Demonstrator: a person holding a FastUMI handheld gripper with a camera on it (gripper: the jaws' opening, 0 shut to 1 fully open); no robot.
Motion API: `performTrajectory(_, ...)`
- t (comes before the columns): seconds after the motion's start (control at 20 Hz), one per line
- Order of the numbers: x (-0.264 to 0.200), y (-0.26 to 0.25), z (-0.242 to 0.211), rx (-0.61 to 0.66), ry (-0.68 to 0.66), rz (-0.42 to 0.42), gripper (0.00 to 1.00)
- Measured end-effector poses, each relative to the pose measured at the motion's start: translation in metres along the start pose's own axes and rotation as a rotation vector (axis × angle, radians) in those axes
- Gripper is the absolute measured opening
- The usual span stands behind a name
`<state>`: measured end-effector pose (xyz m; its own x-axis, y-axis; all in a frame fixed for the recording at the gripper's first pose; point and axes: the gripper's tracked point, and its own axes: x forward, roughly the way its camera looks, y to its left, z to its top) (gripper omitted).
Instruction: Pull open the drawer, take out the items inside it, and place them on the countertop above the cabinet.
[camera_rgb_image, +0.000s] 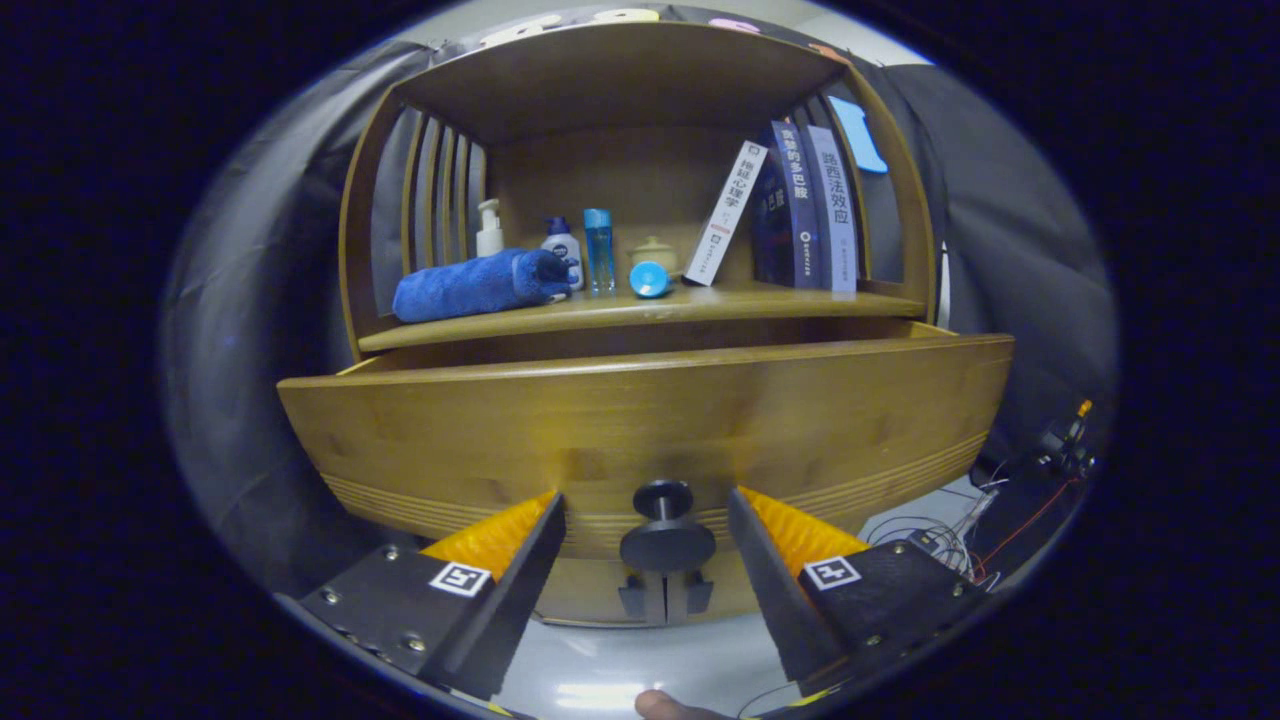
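drawer out, contents not yet lifted
gripper (647, 520) spread wide, holding nothing, flanking the knob (666, 530) at lower centre; drawer (640, 420) pulled open, interior hidden; items remain to move.

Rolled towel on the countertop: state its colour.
Blue; the towel shows in the gripper view, well beyond the open gripper.

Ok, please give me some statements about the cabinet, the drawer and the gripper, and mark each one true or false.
1. The drawer is pulled partly out. True.
2. The gripper is shut on the knob. False: the knob sits between the open fingers, untouched.
3. A rolled blue towel lies on the countertop. True.
4. The books lie flat in a stack. False: they stand, one leaning.
5. A blue bottle stands beside the towel. True.
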<state>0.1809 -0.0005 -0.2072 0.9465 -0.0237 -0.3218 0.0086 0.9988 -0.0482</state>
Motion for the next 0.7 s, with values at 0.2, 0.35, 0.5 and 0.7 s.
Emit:
performTrajectory(0.2, 0.007, -0.001, 0.003, 0.001, 0.012, 0.014, 0.98)
performTrajectory(0.35, 0.015, -0.001, 0.005, -0.001, 0.029, 0.012, 0.98)
performTrajectory(0.5, 0.025, 0.001, 0.009, 0.002, 0.041, 0.003, 0.98)
performTrajectory(0.7, 0.041, 0.007, 0.005, 0.018, 0.101, -0.003, 0.98)
